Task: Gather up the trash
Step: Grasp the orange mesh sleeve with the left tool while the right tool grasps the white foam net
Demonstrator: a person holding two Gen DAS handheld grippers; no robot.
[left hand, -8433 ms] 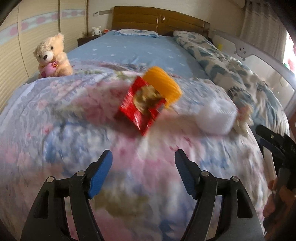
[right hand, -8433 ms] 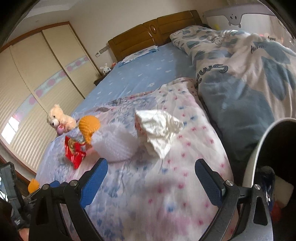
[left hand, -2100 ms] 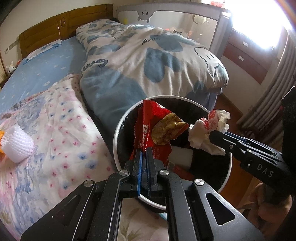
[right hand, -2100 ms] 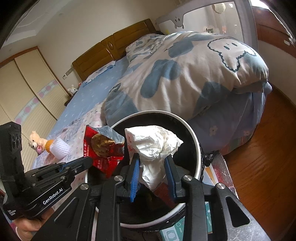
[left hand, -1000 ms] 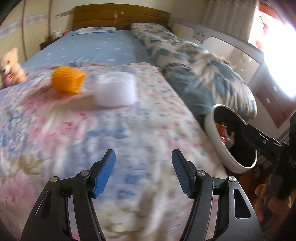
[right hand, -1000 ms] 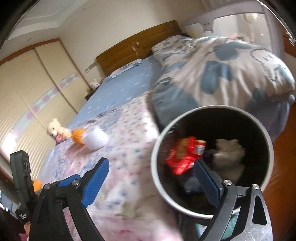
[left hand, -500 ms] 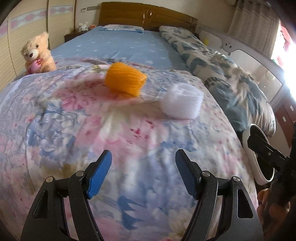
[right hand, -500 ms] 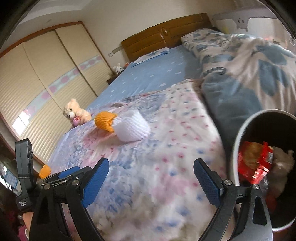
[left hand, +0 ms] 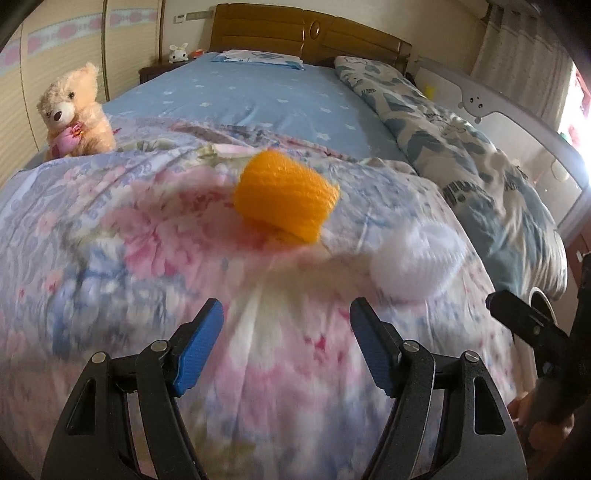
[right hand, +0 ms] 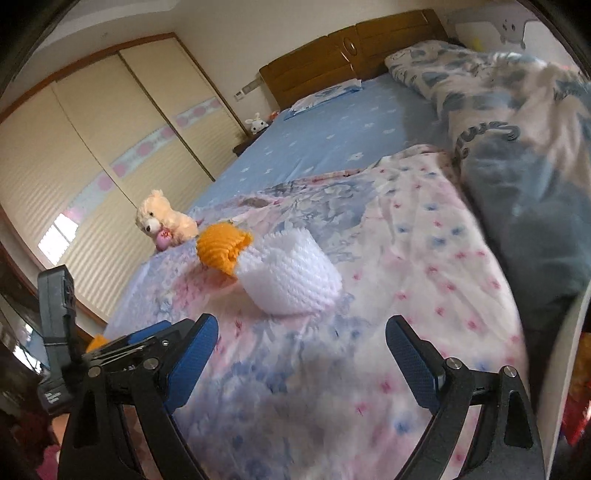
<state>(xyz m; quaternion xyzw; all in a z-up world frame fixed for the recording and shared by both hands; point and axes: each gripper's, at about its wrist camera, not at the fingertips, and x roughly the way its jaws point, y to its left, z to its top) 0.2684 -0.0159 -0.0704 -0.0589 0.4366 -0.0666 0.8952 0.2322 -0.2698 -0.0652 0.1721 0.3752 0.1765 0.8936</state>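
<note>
An orange foam net (left hand: 286, 201) lies on the flowered quilt (left hand: 110, 240), and a white foam net (left hand: 417, 264) lies to its right. My left gripper (left hand: 286, 317) hangs open and empty above the quilt, short of both nets. In the right wrist view the white foam net (right hand: 291, 273) sits just beyond my right gripper (right hand: 301, 328), which is open and empty, with the orange foam net (right hand: 221, 247) behind it to the left. The white bin's rim (right hand: 565, 369) shows at the right edge, with a red wrapper (right hand: 580, 384) inside.
A teddy bear (left hand: 74, 114) sits at the quilt's far left edge. A blue-and-white duvet (left hand: 480, 177) is piled along the right side, against a grey bed rail (left hand: 517, 114). Blue sheet, pillow and wooden headboard (left hand: 306, 33) lie beyond. One of the right gripper's fingers (left hand: 517, 323) shows at right.
Both grippers have swung away from the bin and back over the quilt. The orange and white nets now sit larger and nearer in both views, and the bin has slid to the edge.
</note>
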